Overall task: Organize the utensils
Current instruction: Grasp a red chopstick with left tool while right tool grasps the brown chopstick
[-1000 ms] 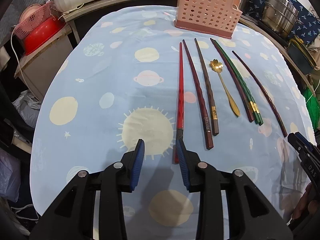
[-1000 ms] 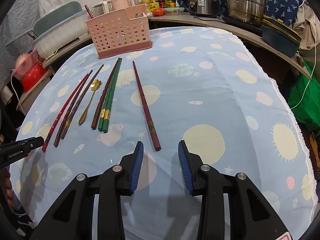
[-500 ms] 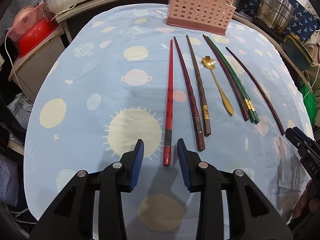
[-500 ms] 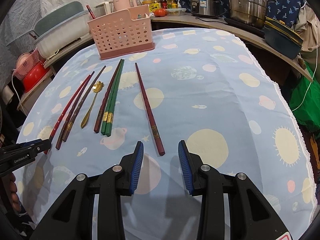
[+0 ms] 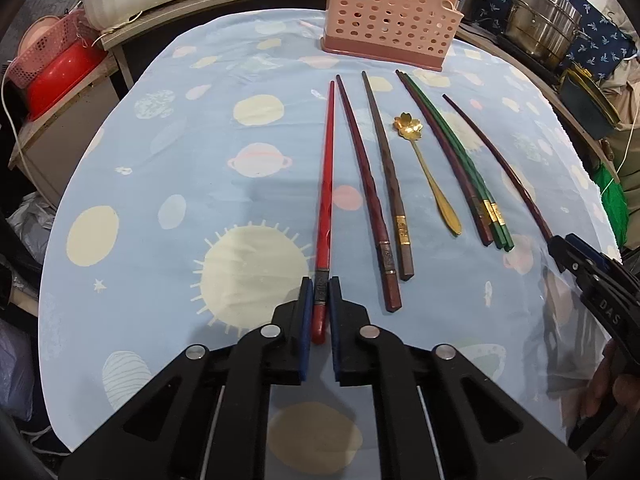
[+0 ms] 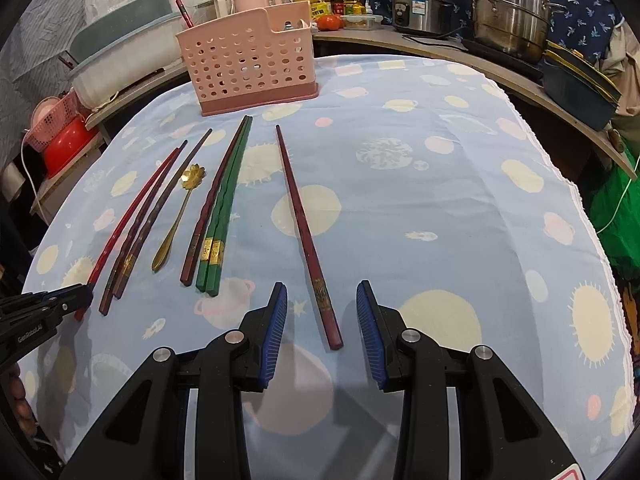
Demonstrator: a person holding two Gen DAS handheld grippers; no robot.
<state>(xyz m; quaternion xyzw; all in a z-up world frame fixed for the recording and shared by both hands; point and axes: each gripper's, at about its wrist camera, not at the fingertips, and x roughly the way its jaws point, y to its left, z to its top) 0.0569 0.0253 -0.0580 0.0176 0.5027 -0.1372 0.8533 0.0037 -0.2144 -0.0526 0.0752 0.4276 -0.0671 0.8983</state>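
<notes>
The left gripper [image 5: 320, 296] fingers, just closed, pinch the bright red lacquered chopstick [image 5: 325, 184] near its end, so lifting may tip it loose; the right gripper [image 6: 322, 322] fingers stand spread around the dark red patterned chopstick [image 6: 304, 232].

The left gripper [image 5: 319, 294] pointed toward 12 o'clock, its jaws just closed, apparently pinching a chopstick. The right gripper [image 6: 322, 314] hung with jaws parted, angled downward.

Even indoor light, sharp centre, soft shadows on the cloth [image 5: 168, 152] near the lens. Heavy fisheye bend, black vignette corners.
</notes>
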